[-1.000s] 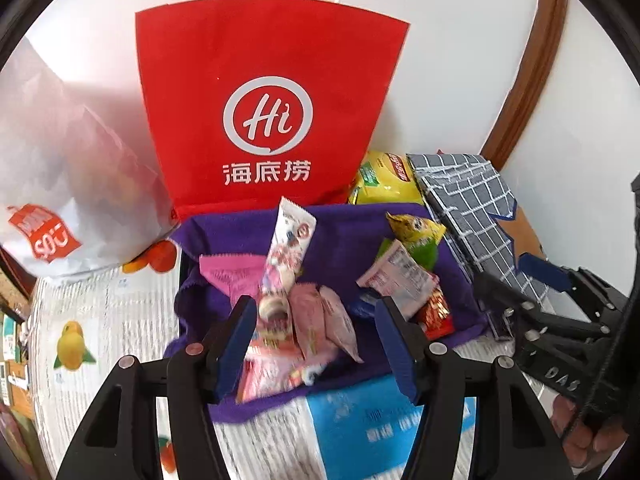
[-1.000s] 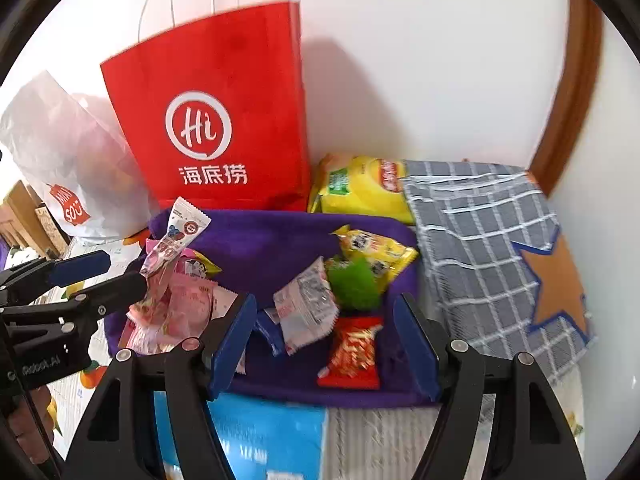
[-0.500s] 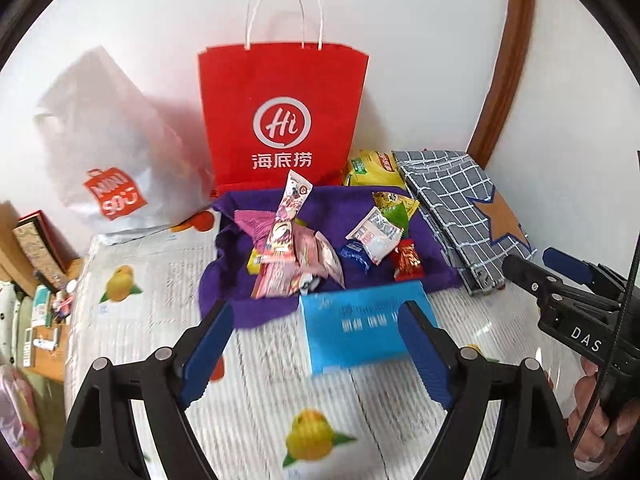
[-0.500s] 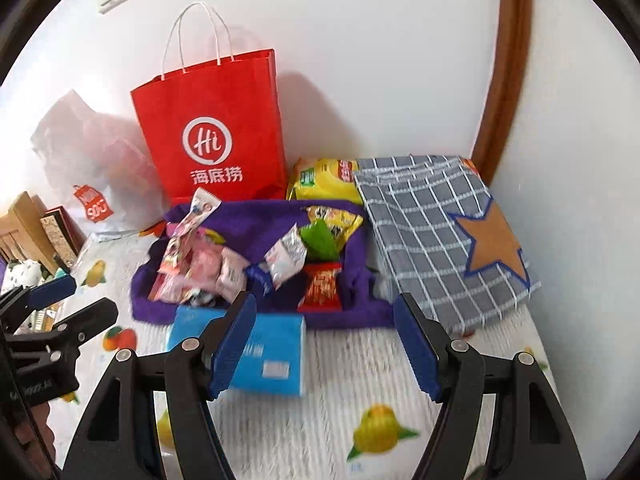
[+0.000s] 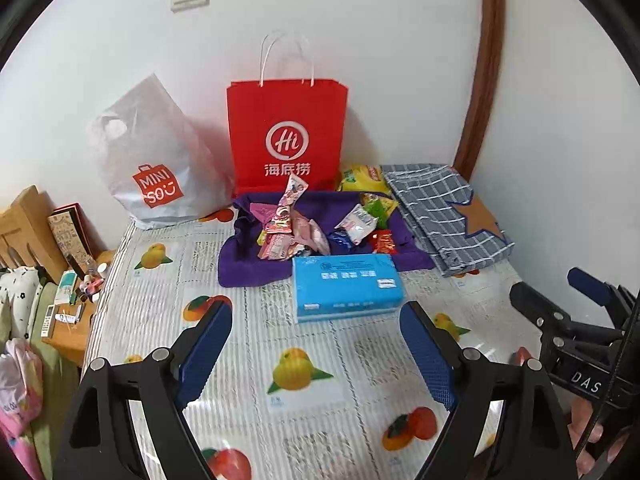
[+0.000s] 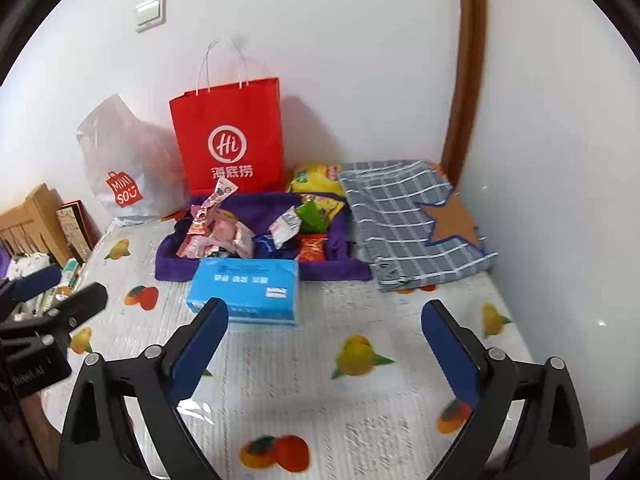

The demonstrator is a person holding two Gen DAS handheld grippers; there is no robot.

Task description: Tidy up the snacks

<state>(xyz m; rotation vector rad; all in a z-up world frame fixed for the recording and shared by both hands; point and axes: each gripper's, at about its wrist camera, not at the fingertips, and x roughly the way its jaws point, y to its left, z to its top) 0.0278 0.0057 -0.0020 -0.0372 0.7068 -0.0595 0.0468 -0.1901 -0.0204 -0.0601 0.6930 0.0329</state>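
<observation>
Several snack packets [image 5: 316, 224] lie heaped on a purple cloth [image 5: 248, 264] at the back of the table; they also show in the right wrist view [image 6: 240, 232] on the purple cloth [image 6: 176, 268]. A yellow chip bag [image 5: 362, 178] [image 6: 314, 176] lies behind the cloth. My left gripper [image 5: 316, 344] is open and empty, well back from the pile. My right gripper [image 6: 324, 336] is open and empty, also well back; it shows at the right edge of the left wrist view [image 5: 560, 304].
A blue tissue pack [image 5: 346, 286] [image 6: 244, 286] lies in front of the cloth. A red paper bag [image 5: 286, 132] and a white Miniso bag [image 5: 156, 160] stand against the wall. A folded grey checked cloth [image 5: 444, 216] lies right. The fruit-print tablecloth [image 5: 304, 380] ends left at a wooden shelf [image 5: 68, 304].
Both grippers have pulled back and up from just over the snack pile, so the whole table and the tissue pack now show. Both stayed open and empty.
</observation>
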